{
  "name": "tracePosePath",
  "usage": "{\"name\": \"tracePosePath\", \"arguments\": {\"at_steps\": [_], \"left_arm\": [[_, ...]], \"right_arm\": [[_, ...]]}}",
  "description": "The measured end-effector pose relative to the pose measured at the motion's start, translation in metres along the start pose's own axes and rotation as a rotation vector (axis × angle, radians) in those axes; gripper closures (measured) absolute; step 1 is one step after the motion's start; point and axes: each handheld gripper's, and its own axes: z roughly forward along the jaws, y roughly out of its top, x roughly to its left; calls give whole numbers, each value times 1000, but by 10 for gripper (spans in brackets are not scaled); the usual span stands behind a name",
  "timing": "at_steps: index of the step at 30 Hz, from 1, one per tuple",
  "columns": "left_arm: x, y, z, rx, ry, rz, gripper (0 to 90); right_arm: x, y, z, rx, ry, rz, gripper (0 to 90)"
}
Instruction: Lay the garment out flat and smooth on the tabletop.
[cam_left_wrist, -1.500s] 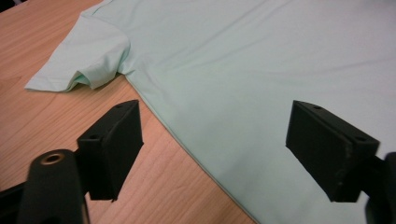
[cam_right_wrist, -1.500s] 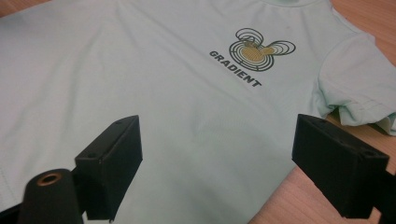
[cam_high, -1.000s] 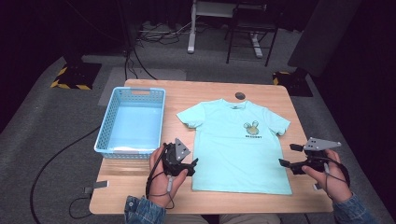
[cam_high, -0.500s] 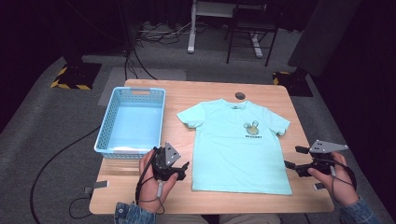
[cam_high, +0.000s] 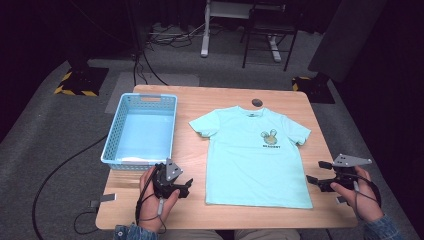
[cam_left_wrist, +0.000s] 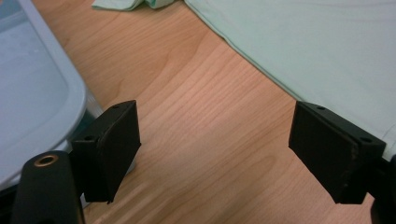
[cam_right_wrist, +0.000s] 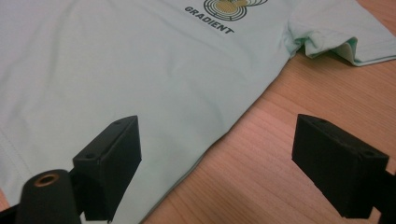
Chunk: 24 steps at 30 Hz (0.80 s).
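**T-shirt lies flat between two open grippers**

T-shirt (cam_high: 255, 152) is mint green and spread flat on the table (cam_high: 227, 97), a bit right of the middle. Its collar points to the far side and its bottom edge is near the person, so its long way runs from far to near. A blue basket (cam_high: 141, 131) sits to its left with nothing in it. A small dark round thing (cam_high: 257, 102) lies just past the collar. The left gripper (cam_high: 184, 188) rests on the table near the shirt's near left corner, just in front of the basket. The right gripper (cam_high: 314, 180) is held beside the shirt's near right corner. Each one looks about as close to its own corner as the other.

From the left gripper view, the jaws are wide apart with bare wood between them. The shirt's left edge runs just beside the right jaw, and the basket's rim is by the left jaw.

From the right gripper view, the jaws are wide apart too. The shirt's right edge passes between them. The left jaw is over cloth and the right jaw is over wood. I think the right gripper is better placed to grab an edge.
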Motion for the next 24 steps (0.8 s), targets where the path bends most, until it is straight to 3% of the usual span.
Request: {"name": "tracePosePath", "arguments": {"at_steps": [4, 17, 24], "left_arm": [[4, -7, -1, 11, -8, -5, 177], [14, -29, -2, 80, 31, -18, 172], [20, -38, -1, 99, 29, -47, 171]], "right_arm": [[-3, -6, 2, 13, -7, 3, 159], [-12, -28, 7, 58, -30, 24, 159], [-13, -37, 9, 83, -31, 25, 160]]}}
